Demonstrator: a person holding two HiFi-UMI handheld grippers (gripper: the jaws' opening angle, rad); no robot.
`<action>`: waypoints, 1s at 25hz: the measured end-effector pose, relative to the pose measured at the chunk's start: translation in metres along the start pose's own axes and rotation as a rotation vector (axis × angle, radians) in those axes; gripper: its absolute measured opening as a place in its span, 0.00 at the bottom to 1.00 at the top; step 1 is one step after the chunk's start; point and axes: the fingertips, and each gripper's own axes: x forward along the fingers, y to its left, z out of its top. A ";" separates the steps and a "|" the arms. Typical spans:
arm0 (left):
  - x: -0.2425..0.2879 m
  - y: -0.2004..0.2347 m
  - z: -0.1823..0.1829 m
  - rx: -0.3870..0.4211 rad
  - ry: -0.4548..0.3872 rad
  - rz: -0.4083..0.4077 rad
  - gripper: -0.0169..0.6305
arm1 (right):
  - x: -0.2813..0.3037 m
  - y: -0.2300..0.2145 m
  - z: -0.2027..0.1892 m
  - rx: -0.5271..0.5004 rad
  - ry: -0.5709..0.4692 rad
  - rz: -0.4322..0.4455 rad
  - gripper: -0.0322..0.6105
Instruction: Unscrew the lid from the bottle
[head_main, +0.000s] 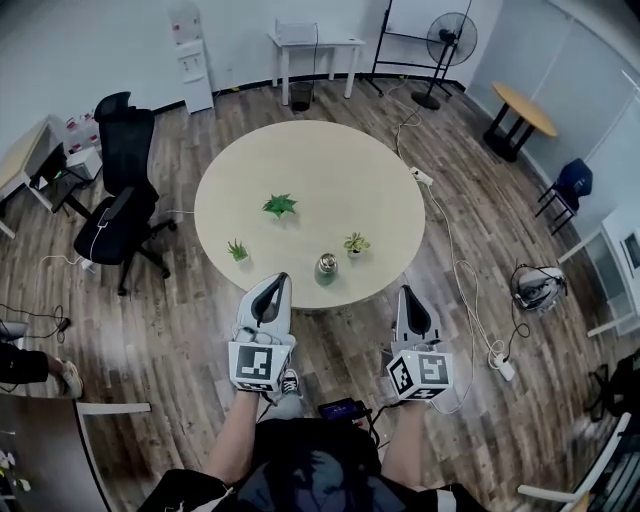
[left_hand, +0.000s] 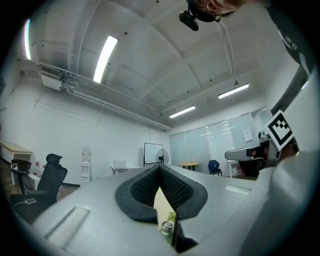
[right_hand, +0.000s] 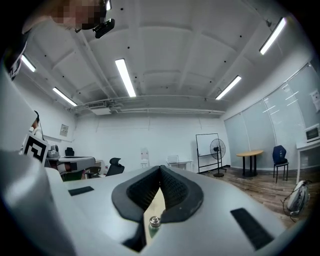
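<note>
left grey gripper (head_main: 279, 281), right grey gripper (head_main: 406, 293): jaws pinched together, empty. Poking in like that could topple the small silver-lidded green bottle (head_main: 327, 266).

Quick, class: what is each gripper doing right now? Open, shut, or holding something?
Left grey gripper: shut, jaws together, holding nothing.
Right grey gripper: shut, jaws together, holding nothing.

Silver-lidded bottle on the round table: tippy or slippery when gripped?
Silver-lidded bottle stands upright near the edge of the round beige table: probably light, apt to slide or tip if pushed. Its shiny lid may be slippery.
</note>
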 end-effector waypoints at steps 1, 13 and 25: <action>0.012 0.010 0.003 -0.003 -0.010 -0.006 0.03 | 0.014 0.002 0.003 -0.003 -0.004 0.001 0.05; 0.085 0.022 -0.007 0.085 0.019 -0.025 0.03 | 0.090 -0.027 0.006 0.026 0.004 0.017 0.05; 0.118 0.024 -0.016 0.032 -0.007 0.022 0.18 | 0.112 -0.060 0.002 0.010 0.018 0.050 0.05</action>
